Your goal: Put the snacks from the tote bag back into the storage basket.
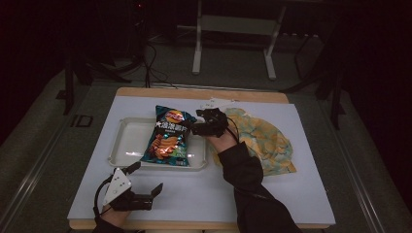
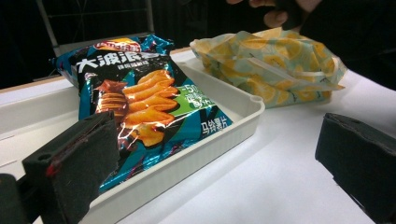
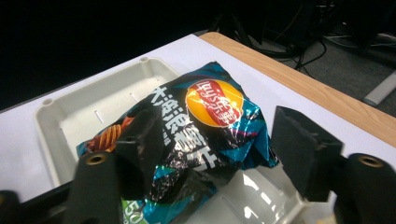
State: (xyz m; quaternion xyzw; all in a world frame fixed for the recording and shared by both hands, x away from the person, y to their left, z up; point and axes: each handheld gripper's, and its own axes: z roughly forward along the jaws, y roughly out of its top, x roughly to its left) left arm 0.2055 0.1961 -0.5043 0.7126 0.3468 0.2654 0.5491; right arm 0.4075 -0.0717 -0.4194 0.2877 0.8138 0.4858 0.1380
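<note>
A blue chip bag (image 1: 167, 138) with orange crisps printed on it lies in the right half of a white tray (image 1: 128, 141). My right gripper (image 1: 194, 127) is at the bag's top right corner. In the right gripper view its open jaws straddle the crinkled top of the chip bag (image 3: 210, 121), over the tray (image 3: 84, 112). My left gripper (image 1: 145, 178) rests near the table's front edge, open and with nothing between its jaws. In the left gripper view, the chip bag (image 2: 140, 98) and tray (image 2: 224, 135) lie just beyond the left gripper (image 2: 215, 163).
A yellow lemon-print pouch (image 1: 265, 141) lies right of the tray, under the right hand; the pouch (image 2: 271, 65) also appears past the tray's corner. A white mat (image 1: 218, 194) covers the wooden table. A metal stand (image 1: 233, 24) is on the floor behind.
</note>
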